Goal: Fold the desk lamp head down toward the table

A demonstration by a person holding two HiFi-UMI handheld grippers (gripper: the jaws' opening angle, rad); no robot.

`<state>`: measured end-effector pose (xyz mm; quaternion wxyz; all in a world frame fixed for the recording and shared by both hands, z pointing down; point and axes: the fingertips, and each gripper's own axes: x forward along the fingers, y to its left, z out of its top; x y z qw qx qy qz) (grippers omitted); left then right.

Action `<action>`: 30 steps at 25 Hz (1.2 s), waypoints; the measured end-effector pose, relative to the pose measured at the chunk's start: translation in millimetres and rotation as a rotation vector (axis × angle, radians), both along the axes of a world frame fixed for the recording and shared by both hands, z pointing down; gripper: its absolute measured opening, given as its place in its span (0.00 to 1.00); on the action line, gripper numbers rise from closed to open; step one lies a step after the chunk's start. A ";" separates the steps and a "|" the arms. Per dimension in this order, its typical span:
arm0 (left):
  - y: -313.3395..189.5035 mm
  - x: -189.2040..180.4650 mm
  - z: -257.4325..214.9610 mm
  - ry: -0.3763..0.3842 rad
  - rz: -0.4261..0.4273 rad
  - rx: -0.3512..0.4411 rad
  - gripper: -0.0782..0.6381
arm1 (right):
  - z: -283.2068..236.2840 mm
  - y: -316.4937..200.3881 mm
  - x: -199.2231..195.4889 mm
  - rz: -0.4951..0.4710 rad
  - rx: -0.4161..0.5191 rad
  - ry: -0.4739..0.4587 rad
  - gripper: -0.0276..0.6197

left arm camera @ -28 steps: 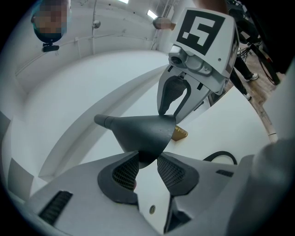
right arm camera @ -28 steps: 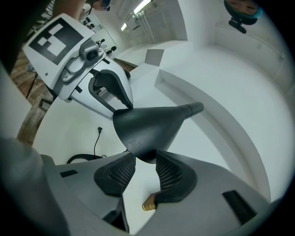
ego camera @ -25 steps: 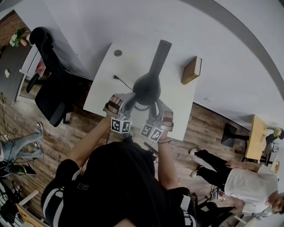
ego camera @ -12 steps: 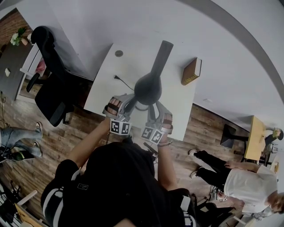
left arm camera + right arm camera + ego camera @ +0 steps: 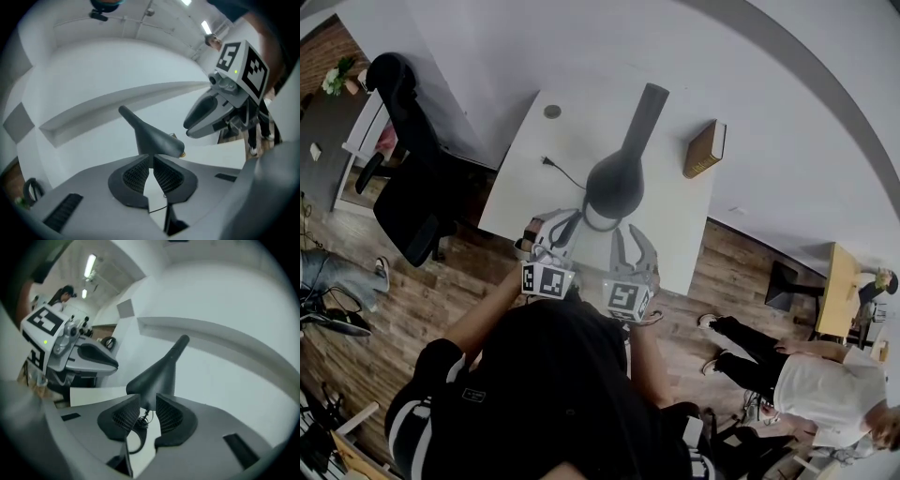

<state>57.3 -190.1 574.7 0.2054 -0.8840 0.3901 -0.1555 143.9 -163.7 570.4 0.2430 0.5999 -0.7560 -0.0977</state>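
Note:
The dark desk lamp's head (image 5: 614, 183) hangs over the white table (image 5: 680, 220), and its neck (image 5: 645, 108) runs to the far side. Both grippers sit just short of the head at the table's near edge. The left gripper (image 5: 565, 225) is closing, its pads (image 5: 137, 176) a thin gap apart with nothing between them. Beyond them stands the lamp head (image 5: 154, 138). The right gripper (image 5: 633, 242) is closing too, but a wider gap stays between its pads (image 5: 169, 417). The lamp head (image 5: 157, 376) shows past that gap, untouched.
A brown book (image 5: 705, 148) lies at the table's right side. A plug and cable (image 5: 551, 169) lie left of the lamp, and a round grommet (image 5: 551, 112) sits further back. A black office chair (image 5: 412, 178) stands to the left. A person (image 5: 825, 389) sits on the floor at right.
Both grippers have drawn back from the lamp head toward the person and rolled, so their marker cubes now face up. Their jaws have narrowed. The lamp looks unmoved.

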 end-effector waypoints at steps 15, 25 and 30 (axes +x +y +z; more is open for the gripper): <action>10.8 -21.2 -79.6 0.454 -0.016 -0.296 0.15 | -62.9 18.4 14.0 0.141 -0.009 -0.563 0.07; 17.7 -18.4 -78.3 0.449 -0.016 -0.307 0.15 | -66.5 24.9 13.6 0.147 -0.005 -0.587 0.06; 16.5 -19.3 -79.5 0.455 -0.021 -0.305 0.15 | -65.7 23.8 13.6 0.145 -0.006 -0.591 0.06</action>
